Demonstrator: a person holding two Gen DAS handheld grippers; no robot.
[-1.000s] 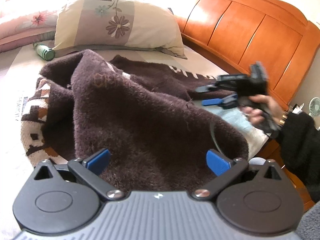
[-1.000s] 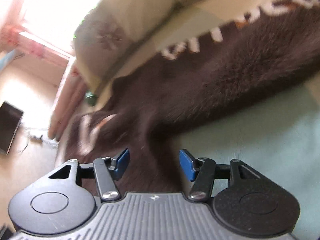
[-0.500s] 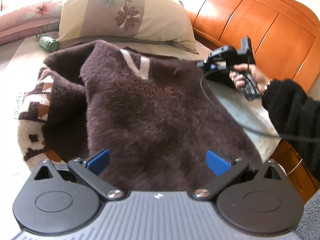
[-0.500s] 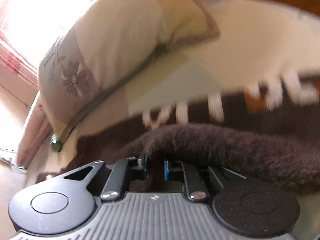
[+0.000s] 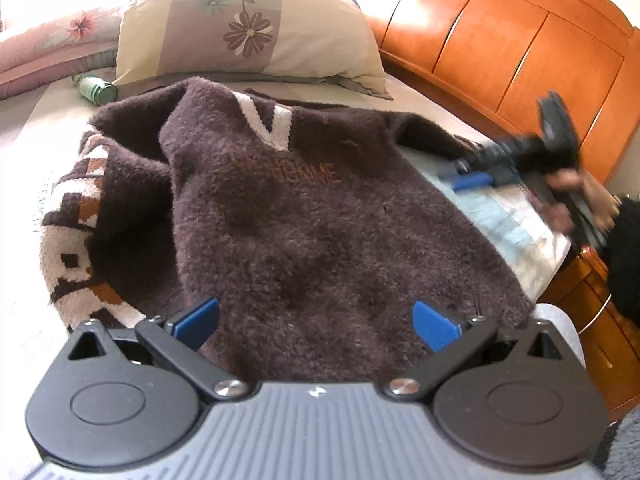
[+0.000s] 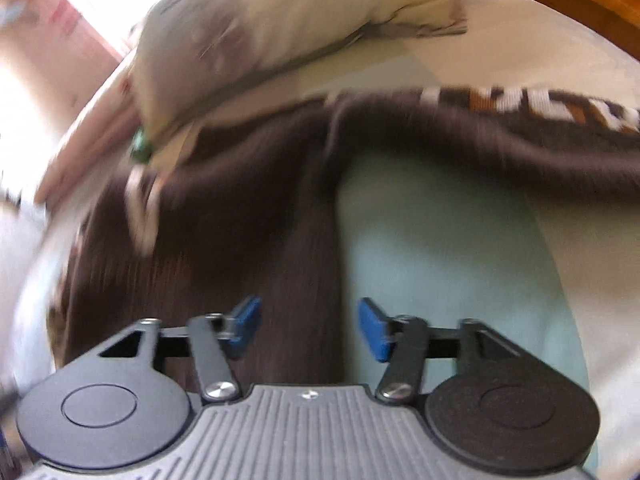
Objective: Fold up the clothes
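Sweater [image 5: 304, 216] spread, bed edge [image 5: 536, 240] bare

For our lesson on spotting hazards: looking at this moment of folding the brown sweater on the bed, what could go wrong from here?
1. The brown sweater lies bunched and doubled over on its patterned side; a fold made now may trap those wrinkles.
2. The right tool, whose jaws have just been opening, holds nothing, so the released edge may slump.
3. The green bottle beside the pillow could be knocked if cloth is swept that way.
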